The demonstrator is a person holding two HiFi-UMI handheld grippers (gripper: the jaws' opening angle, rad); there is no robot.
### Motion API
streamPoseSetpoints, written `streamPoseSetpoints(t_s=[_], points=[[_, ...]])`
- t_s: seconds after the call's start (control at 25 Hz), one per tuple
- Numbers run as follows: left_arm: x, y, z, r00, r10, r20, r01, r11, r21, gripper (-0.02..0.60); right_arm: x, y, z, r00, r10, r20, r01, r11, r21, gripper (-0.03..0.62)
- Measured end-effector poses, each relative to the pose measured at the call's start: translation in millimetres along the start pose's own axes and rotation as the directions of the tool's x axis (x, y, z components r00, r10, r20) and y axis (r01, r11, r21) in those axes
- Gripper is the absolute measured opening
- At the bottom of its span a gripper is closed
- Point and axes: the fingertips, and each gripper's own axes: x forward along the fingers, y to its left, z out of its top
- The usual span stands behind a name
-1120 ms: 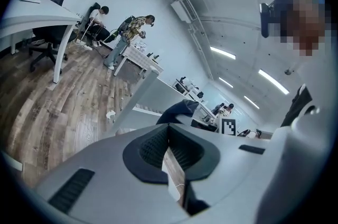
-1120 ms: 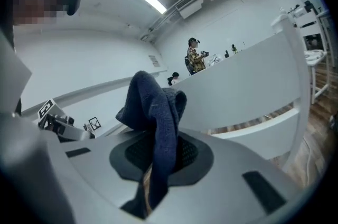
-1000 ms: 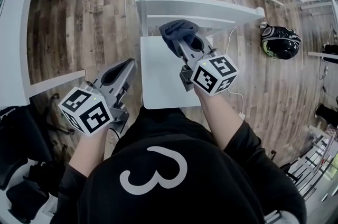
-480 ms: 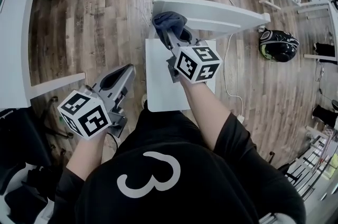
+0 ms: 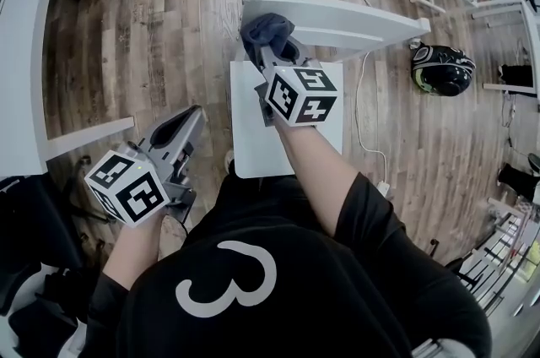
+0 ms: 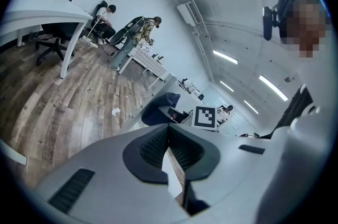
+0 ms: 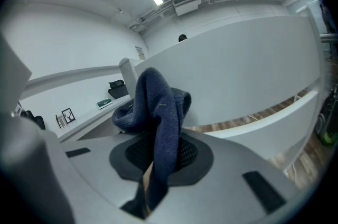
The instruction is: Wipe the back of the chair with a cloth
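Right hand-held gripper clamps the cloth against the left end of the chair back. Left hand-held gripper, jaws together and empty, hangs beside the seat.

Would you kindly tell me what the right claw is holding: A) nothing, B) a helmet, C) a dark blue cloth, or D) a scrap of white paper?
C: the right gripper view shows the right claw shut on the cloth, dark blue, at the left end of the chair back.
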Motion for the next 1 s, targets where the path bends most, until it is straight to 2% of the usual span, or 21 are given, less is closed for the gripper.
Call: streamPoseSetpoints(t_s=[0.4, 0.72, 1.0], points=[[8, -11, -12, 1.0, 0.012, -0.019, -0.012, 1.0, 0.011, 0.014, -7, -18, 1, 1.0, -0.006, -0.005, 0.006, 1.0, 0.012, 0.052], [17, -28, -23, 0.999, 0.044, -0.022, -0.044, 0.999, 0.002, 0.014, -22, -48, 5, 1.0, -0.017, -0.007, 0.018, 1.0, 0.017, 0.052], [40, -49, -29, 0.999, 0.044, -0.02, -0.044, 0.999, -0.001, 0.013, -39, -83, 9, 0.999, -0.034, -0.019, 0.035, 0.999, 0.02, 0.052]])
